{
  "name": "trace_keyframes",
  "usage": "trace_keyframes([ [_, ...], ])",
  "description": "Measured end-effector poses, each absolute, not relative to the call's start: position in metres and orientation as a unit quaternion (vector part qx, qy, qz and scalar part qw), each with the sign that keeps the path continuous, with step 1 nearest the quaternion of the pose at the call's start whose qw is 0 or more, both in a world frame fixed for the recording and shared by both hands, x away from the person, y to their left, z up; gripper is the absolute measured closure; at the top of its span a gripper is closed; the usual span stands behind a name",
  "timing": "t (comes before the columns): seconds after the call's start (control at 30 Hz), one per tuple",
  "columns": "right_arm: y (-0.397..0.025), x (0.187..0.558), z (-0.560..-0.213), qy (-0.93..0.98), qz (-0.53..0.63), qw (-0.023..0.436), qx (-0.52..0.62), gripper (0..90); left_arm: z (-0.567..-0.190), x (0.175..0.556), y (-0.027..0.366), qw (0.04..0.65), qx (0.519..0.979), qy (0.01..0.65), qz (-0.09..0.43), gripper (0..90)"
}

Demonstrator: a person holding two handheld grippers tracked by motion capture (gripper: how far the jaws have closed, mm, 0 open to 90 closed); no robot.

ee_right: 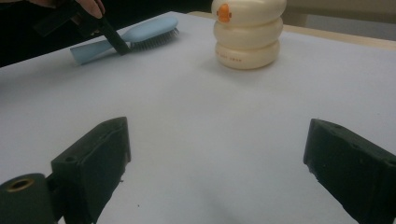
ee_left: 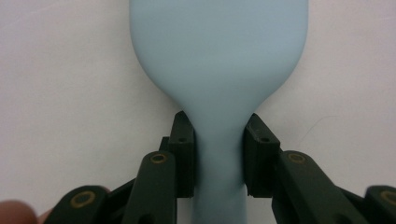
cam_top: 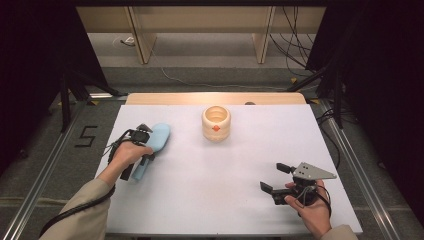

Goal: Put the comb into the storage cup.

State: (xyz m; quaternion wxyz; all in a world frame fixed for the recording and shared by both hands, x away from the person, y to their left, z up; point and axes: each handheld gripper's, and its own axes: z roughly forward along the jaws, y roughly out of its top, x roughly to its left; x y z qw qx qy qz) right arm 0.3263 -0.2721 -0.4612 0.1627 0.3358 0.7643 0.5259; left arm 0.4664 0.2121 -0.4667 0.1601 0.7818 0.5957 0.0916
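A light blue hairbrush (cam_top: 154,144) lies bristles-down on the white table at the left. My left gripper (cam_top: 145,152) is shut on the brush's neck (ee_left: 219,144), one black jaw pressed to each side, with the broad head (ee_left: 219,46) beyond them. A cream ribbed pot (cam_top: 216,123) with an orange mark stands at the middle back of the table. In the right gripper view the pot (ee_right: 248,32) and the brush (ee_right: 135,35) lie far ahead. My right gripper (cam_top: 276,176) hovers near the front right edge, open wide, with nothing between its jaws.
The white table top (cam_top: 220,175) has a wooden strip along its far edge. Beyond it are wooden shelf legs (cam_top: 142,40) and loose cables (cam_top: 295,45) on the floor. Metal rails run down both sides of the table.
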Motion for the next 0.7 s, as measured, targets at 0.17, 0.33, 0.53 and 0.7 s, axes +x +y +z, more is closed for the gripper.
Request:
trace_keyframes([
  [0.17,-0.2722,0.3263,-0.4611,0.764,0.526,0.163,0.335,8.3,-0.4669,0.466,0.2137,0.168,0.775,0.603,0.088,68.9],
  [0.33,-0.2724,0.3263,-0.4612,0.764,0.526,0.163,0.336,8.3,-0.4674,0.4653,0.2157,0.184,0.771,0.603,0.087,68.9],
  [0.53,-0.2725,0.3263,-0.4612,0.764,0.526,0.163,0.336,8.3,-0.4646,0.4624,0.2169,0.209,0.765,0.602,0.093,69.0],
  [0.7,-0.2723,0.3261,-0.4611,0.764,0.526,0.163,0.336,8.3,-0.4602,0.4573,0.2162,0.235,0.757,0.601,0.098,69.1],
])
